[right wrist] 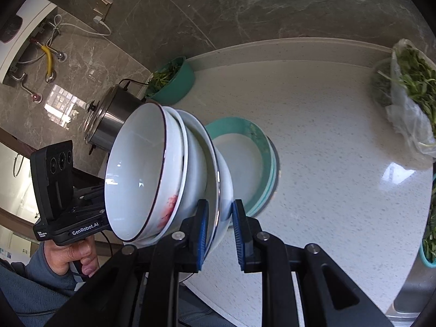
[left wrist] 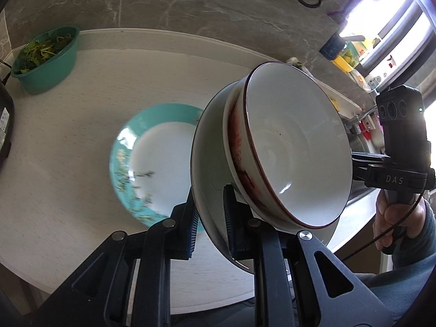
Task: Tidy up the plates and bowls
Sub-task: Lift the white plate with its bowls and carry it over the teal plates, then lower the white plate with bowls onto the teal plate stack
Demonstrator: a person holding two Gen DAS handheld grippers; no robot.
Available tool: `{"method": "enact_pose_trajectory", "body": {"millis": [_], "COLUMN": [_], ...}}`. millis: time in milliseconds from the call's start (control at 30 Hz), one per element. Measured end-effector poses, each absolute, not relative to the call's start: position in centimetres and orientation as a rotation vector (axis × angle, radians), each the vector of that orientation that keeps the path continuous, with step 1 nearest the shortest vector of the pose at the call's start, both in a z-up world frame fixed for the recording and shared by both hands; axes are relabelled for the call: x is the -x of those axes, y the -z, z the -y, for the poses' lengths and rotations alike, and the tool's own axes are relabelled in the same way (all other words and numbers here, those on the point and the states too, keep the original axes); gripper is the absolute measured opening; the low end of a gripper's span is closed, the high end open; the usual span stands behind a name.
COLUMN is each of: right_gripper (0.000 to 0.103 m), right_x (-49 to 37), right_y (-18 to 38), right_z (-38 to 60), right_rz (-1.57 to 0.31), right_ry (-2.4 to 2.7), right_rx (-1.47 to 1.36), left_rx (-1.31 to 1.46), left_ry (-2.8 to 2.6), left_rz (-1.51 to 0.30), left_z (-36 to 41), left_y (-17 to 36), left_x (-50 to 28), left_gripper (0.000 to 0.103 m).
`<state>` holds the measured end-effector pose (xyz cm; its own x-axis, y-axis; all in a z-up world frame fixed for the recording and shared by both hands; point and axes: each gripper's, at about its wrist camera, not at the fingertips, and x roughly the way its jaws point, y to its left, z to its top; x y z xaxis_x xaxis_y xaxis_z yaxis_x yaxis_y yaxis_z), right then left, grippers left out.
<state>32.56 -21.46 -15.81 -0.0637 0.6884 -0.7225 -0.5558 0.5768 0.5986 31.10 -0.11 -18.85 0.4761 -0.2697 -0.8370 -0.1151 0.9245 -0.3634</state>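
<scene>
Bowl stack [left wrist: 286,147] tilted on edge, rims sideways; left tool [left wrist: 209,218], right tool [right wrist: 219,231] clamping outer rim.

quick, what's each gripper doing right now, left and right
Left gripper: shut on the rim of the stack of bowls.
Right gripper: shut on the opposite rim of the same stack.

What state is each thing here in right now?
Bowl stack: nested, tilted, held off the counter by both grippers.
Left gripper: shut on the stack's rim.
Right gripper: shut on the opposite rim.
Teal plate: flat on the counter, empty.
Teal basin: full of greens.
</scene>
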Motion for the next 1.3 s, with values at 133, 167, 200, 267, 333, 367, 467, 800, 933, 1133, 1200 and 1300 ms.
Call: {"method": "enact_pose_trajectory", "body": {"millis": [133, 167, 200, 267, 333, 367, 467, 800, 933, 1133, 1200, 1300], "right_gripper": [0.021, 0.021, 0.021, 0.021, 0.021, 0.021, 0.021, 0.02, 0.02, 0.02, 0.021, 0.021], "right_x": [-32.5, -32.5, -32.5, -32.5, -32.6, -32.7, -32.9, -33.5, -34.0, -34.5, -34.5, -34.7], "right_y": [16.1, 16.1, 16.2, 16.4, 16.7, 16.9, 17.5, 20.4, 21.5, 22.1, 22.3, 22.5], "right_z": [18.9, 18.3, 17.7, 17.1, 16.4, 16.1, 15.3, 14.3, 14.4, 14.3, 14.3, 14.0], "right_rz": [-1.283, -1.284, -1.286, -1.291, -1.296, -1.297, -1.302, -1.335, -1.348, -1.359, -1.362, -1.367], "right_ry": [-1.012, -1.007, -1.003, -0.995, -0.986, -0.979, -0.959, -0.901, -0.881, -0.874, -0.874, -0.875], "right_rx": [-0.137, -0.135, -0.135, -0.135, -0.134, -0.136, -0.136, -0.139, -0.145, -0.148, -0.152, -0.153], "left_rx": [0.391, 0.389, 0.389, 0.388, 0.386, 0.386, 0.385, 0.358, 0.353, 0.348, 0.35, 0.347], "left_ry": [0.106, 0.109, 0.113, 0.12, 0.128, 0.132, 0.143, 0.167, 0.169, 0.17, 0.169, 0.166], "left_rz": [-1.087, -1.089, -1.092, -1.094, -1.101, -1.105, -1.113, -1.143, -1.154, -1.166, -1.169, -1.174], "left_z": [-2.5, -3.1, -3.8, -4.8, -5.7, -6.1, -7.2, -8.6, -8.2, -7.9, -7.6, -7.3], "left_y": [19.4, 19.6, 19.8, 20.2, 20.9, 21.3, 22.4, 26.1, 27.4, 28.3, 28.5, 28.6], "left_x": [-31.3, -31.5, -31.6, -31.8, -32.3, -32.5, -33.1, -34.9, -35.5, -36.4, -36.9, -37.3], "left_gripper": [0.014, 0.014, 0.014, 0.014, 0.014, 0.014, 0.014, 0.014, 0.014, 0.014, 0.014, 0.014]}}
